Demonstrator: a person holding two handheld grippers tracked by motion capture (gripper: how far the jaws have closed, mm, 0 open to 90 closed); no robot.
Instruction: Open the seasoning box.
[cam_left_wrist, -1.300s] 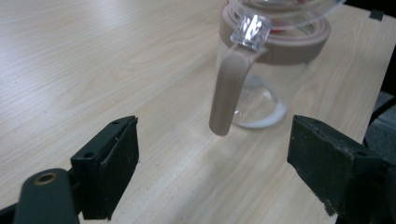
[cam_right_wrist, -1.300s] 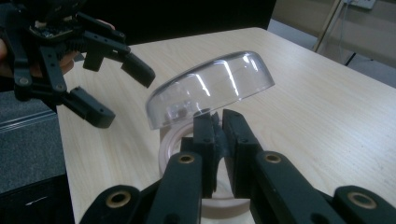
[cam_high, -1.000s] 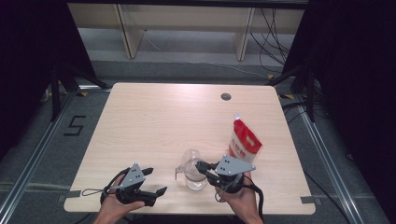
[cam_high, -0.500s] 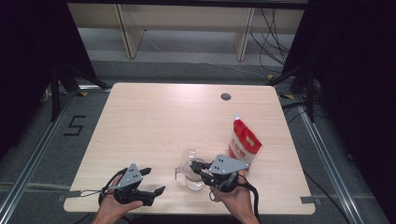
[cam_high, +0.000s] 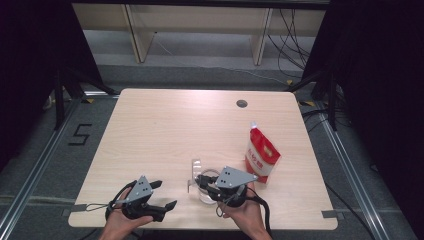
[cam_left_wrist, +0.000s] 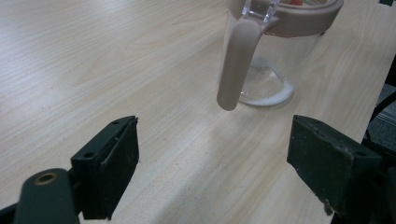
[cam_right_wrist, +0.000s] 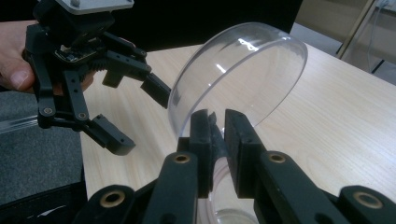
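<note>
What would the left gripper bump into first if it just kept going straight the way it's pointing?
Most likely the clear jug's beige handle. In the left gripper view it hangs straight ahead of the open left gripper, with bare table between; how far off is hard to judge.

Both forearms enter from the bottom edge of the high view, each hand wrapped around the body of one set of tongs. The left tongs sit low at the near-left edge, pointing toward the right, with the left hand beneath the body. Their jaws stand wide apart, with nothing between the pads. The right tongs point toward the left, the grey three-cornered plate facing up and the right hand gripping from behind. Their jaws are drawn nearly together, pads clamped on a thin clear wall. A cable trails from each body.
</note>
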